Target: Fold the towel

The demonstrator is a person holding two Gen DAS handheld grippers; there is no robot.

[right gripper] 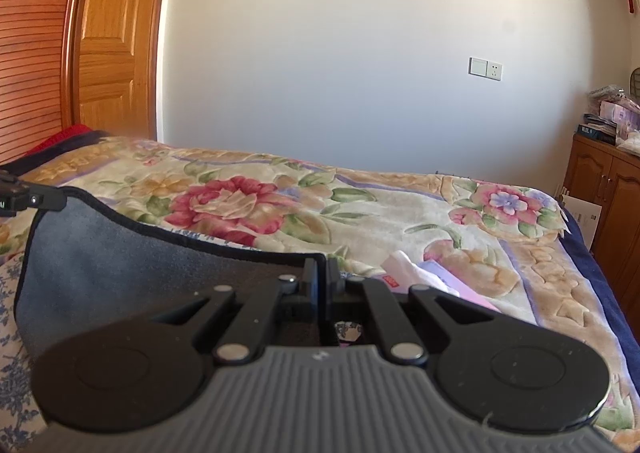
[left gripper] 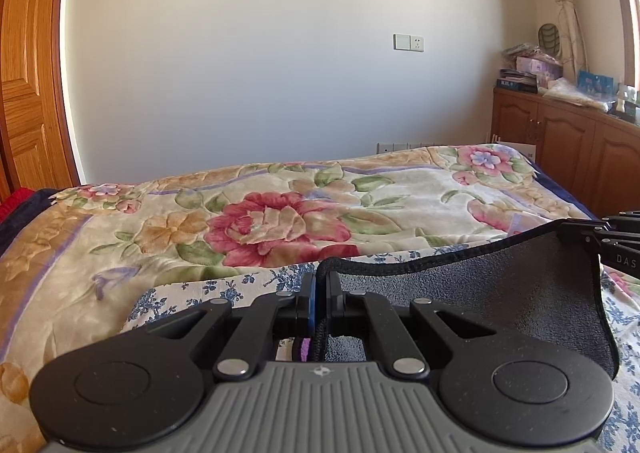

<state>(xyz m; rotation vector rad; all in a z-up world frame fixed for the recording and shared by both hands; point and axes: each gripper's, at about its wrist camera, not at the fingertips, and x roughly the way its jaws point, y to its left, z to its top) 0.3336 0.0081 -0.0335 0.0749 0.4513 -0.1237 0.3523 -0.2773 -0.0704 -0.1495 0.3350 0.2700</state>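
Gripping the towel's [left gripper: 500, 285] left corner, our left gripper [left gripper: 319, 293] has its fingers clamped on the black hem. We see the grey cloth span, lifted, above the floral blanket [left gripper: 280, 221] to our right gripper [right gripper: 322, 277], likewise clenched on the right corner.

A towel [left gripper: 500, 293] hangs stretched between the left gripper [left gripper: 319, 285] at lower centre of the left wrist view and the right gripper [left gripper: 616, 237] at that frame's right edge. Beneath it lies a blanket [left gripper: 280, 221] spread across the bed. Behind stands a wall [left gripper: 280, 53], a door [left gripper: 28, 73] at far left, a cabinet [left gripper: 560, 141] at right.
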